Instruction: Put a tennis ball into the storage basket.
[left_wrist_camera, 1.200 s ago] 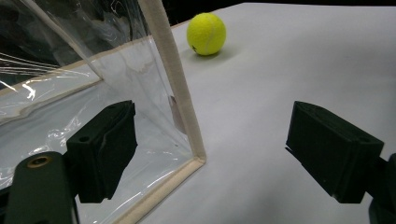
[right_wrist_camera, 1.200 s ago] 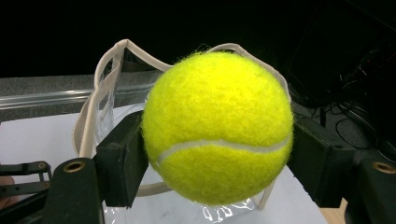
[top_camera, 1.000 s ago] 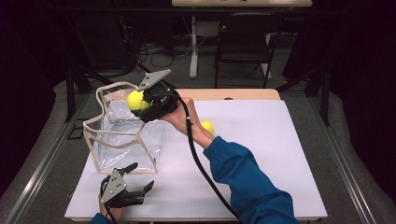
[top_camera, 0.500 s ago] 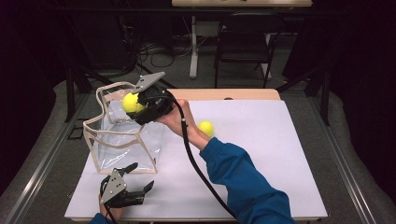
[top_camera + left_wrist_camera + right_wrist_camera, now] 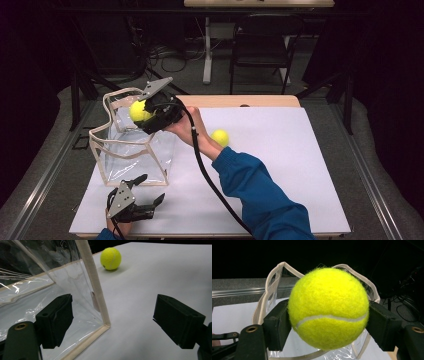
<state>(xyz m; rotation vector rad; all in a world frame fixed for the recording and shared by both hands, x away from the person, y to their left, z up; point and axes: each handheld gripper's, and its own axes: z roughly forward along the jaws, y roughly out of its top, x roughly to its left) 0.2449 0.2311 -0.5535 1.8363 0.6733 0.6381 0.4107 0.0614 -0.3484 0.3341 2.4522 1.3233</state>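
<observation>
My right gripper (image 5: 142, 114) is shut on a yellow tennis ball (image 5: 139, 110) and holds it over the open top of a clear plastic bag (image 5: 130, 150) with a beige rim. In the right gripper view the ball (image 5: 328, 307) sits squeezed between both black pads (image 5: 277, 325), with the bag rim (image 5: 270, 285) just beyond it. A second tennis ball (image 5: 220, 137) lies on the white table to the right of the bag. My left gripper (image 5: 147, 192) rests open near the table's front edge. In the left gripper view the bag's corner seam (image 5: 96, 297) stands between its open jaws, untouched, with the loose ball (image 5: 110, 258) farther off.
The white table top (image 5: 300, 150) spreads wide to the right of the bag. A black cable (image 5: 210, 180) trails from the right gripper along the blue sleeve (image 5: 260, 195). Chairs and table legs (image 5: 207, 45) stand on the dark floor behind.
My right gripper has carried the ball slightly left and down, closer over the bag's opening. The left gripper has stayed put.
</observation>
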